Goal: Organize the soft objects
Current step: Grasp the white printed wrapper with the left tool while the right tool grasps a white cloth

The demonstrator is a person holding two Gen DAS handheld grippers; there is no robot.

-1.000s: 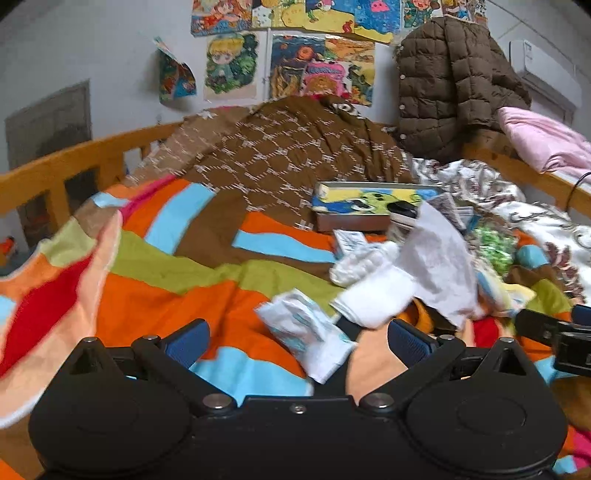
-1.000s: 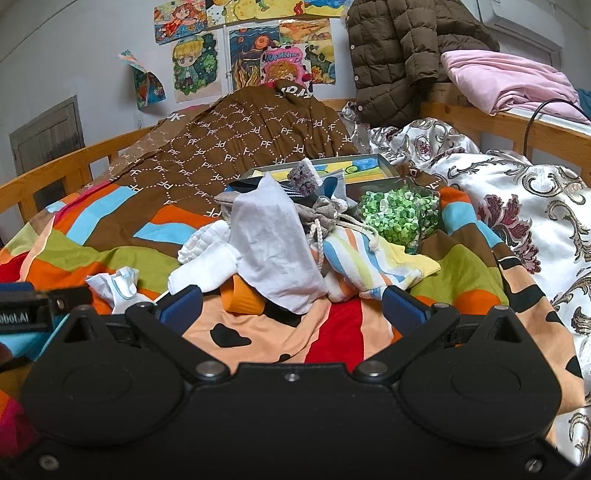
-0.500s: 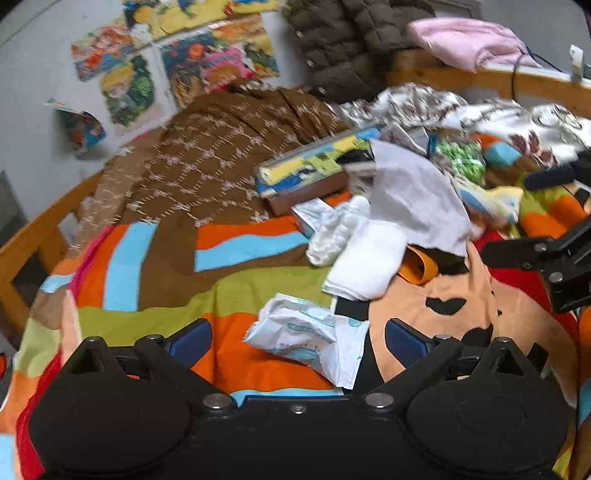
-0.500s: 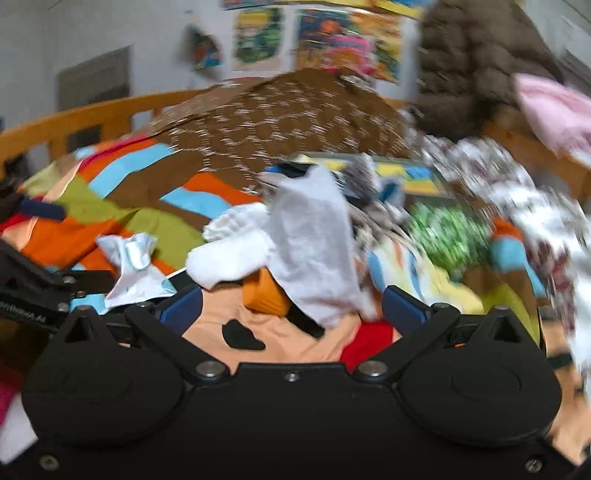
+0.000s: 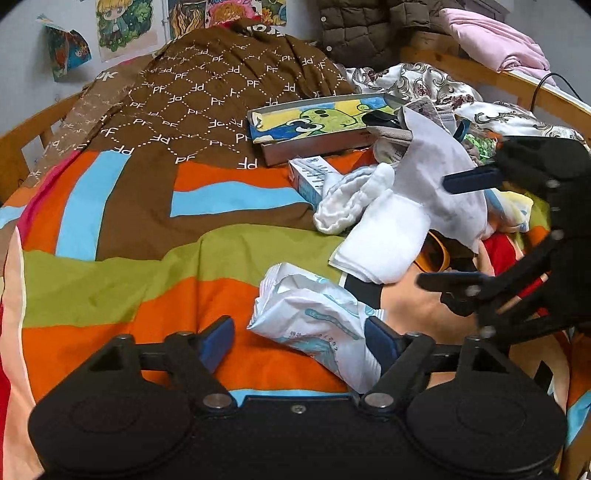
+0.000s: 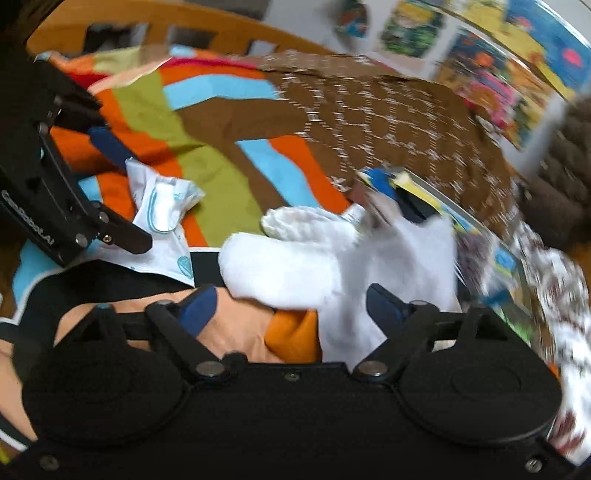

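Observation:
On the striped bedspread (image 5: pixel 110 288) lies a crumpled white plastic packet (image 5: pixel 314 314) with teal print. It sits between the closing jaws of my left gripper (image 5: pixel 299 339); the left pad stands clear of it. Further right is a pile of soft things: a folded white cloth (image 5: pixel 384 240), a fluffy white towel (image 5: pixel 347 199) and a thin grey-white cloth (image 5: pixel 439 173). My right gripper (image 5: pixel 436 232) reaches in from the right, rolled on its side. Its jaws are closing around the folded white cloth (image 6: pixel 280 273) without pressing it. The left gripper (image 6: pixel 125 192) shows beside the packet (image 6: pixel 162 206).
A flat box (image 5: pixel 317 122) with a green cartoon lid and a small carton (image 5: pixel 310 173) lie behind the pile. A brown quilt (image 5: pixel 221 96) covers the back. A puffer jacket (image 5: pixel 369 26) and pink bedding (image 5: pixel 495 40) hang over the wooden rail (image 5: pixel 554 96). An orange strap (image 5: pixel 439 254) lies under the cloths.
Both grippers have moved closer to the pile and their jaws have narrowed. The left one now straddles the packet. The right one has rolled sideways and come over the folded white cloth.

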